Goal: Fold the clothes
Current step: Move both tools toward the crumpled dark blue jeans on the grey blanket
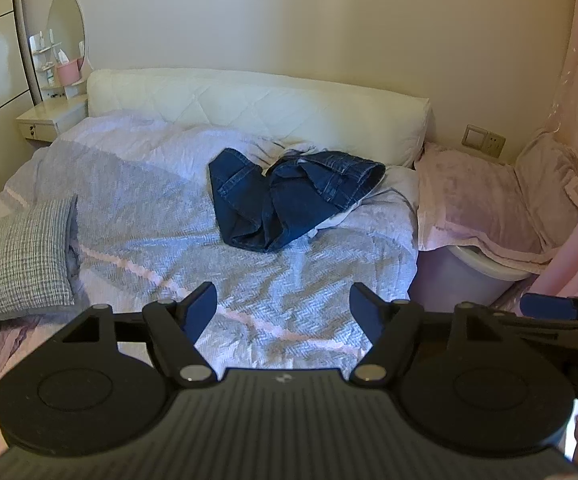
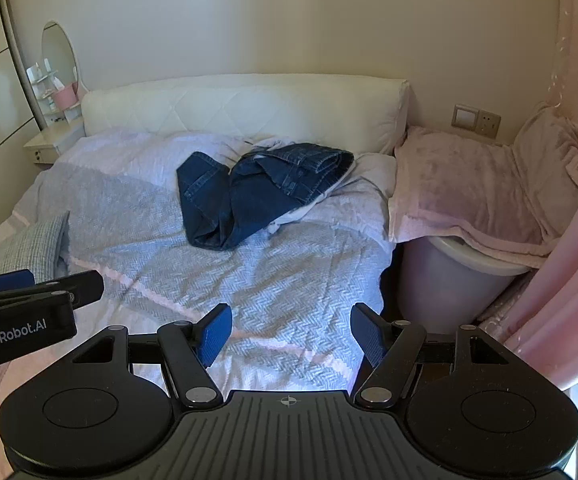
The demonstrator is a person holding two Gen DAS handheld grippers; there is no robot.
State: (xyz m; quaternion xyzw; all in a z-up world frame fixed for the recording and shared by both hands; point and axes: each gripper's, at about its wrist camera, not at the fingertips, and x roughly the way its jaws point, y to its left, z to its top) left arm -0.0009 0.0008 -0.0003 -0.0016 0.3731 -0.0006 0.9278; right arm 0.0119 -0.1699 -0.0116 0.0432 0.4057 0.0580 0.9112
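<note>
Both my grippers hang over the near bed, jaws spread wide and holding nothing.

The crumpled jeans [image 1: 289,196] lie near the headboard [image 1: 257,112], well apart from my left gripper [image 1: 283,312] and right gripper [image 2: 291,330]; bare bedspread [image 2: 249,280] lies between.

A bed [image 1: 161,248] with a blue-grey herringbone cover carries crumpled dark denim jeans [image 1: 285,196] near its head edge (a bit of white cloth shows beneath them). A grey checked pillow [image 1: 21,256] lies at its left edge.
</note>
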